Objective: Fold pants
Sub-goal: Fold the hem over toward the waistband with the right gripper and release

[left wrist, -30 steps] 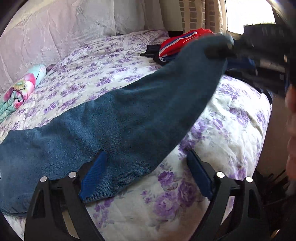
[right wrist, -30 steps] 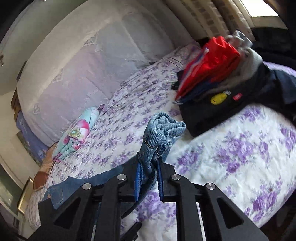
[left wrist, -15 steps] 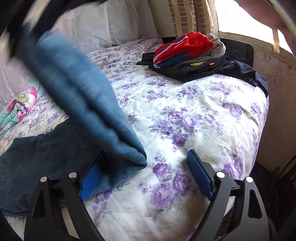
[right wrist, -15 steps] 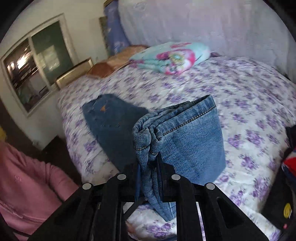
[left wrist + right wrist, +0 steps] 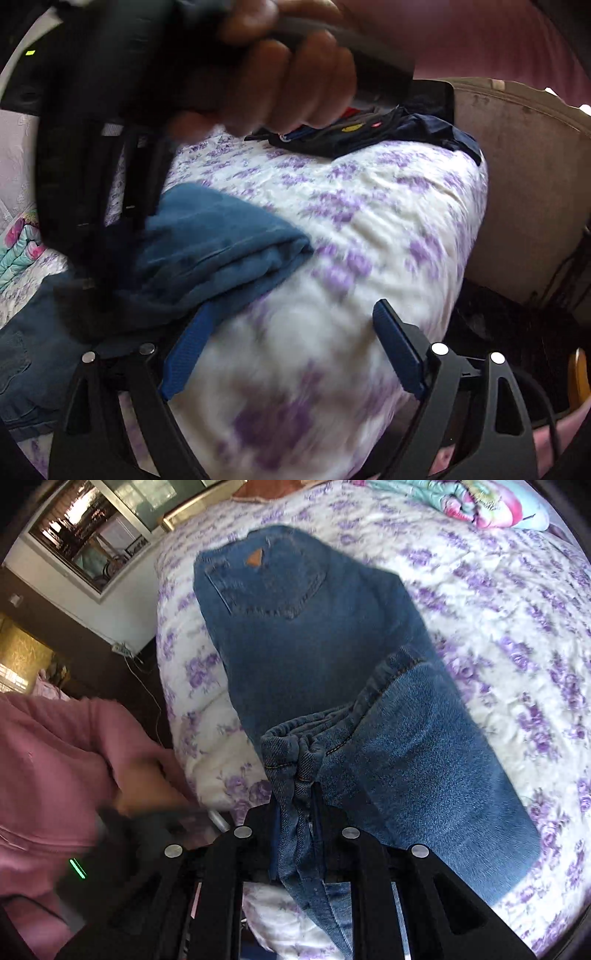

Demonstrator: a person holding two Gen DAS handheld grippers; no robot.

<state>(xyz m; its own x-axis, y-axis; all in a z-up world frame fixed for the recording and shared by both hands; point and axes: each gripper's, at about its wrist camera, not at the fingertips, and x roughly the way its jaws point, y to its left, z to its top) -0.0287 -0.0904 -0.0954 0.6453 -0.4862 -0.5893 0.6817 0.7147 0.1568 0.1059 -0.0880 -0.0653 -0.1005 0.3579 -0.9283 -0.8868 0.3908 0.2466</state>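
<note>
Blue jeans (image 5: 295,635) lie on the purple-flowered bedspread (image 5: 517,609), waist and back pocket at the far end. My right gripper (image 5: 295,812) is shut on the bunched leg hems (image 5: 291,753) and holds them over the jeans' middle, so the legs are doubled back. In the left wrist view the doubled legs form a blue fold (image 5: 221,236) on the bed. My left gripper (image 5: 291,347) is open and empty, its left pad (image 5: 188,350) against the fold's near edge. The right hand and gripper body (image 5: 110,129) hang above the fold.
A pile of dark and red clothes (image 5: 369,129) lies at the bed's far corner. A rolled floral blanket (image 5: 461,498) lies near the wall. The bed's edge (image 5: 469,229) drops off to the right, beside a padded seat (image 5: 535,177). My pink sleeve (image 5: 55,768) is at the left.
My right gripper has carried the leg hems across and down toward the waist, so the legs now lie doubled. The left gripper has stayed open at the fold.
</note>
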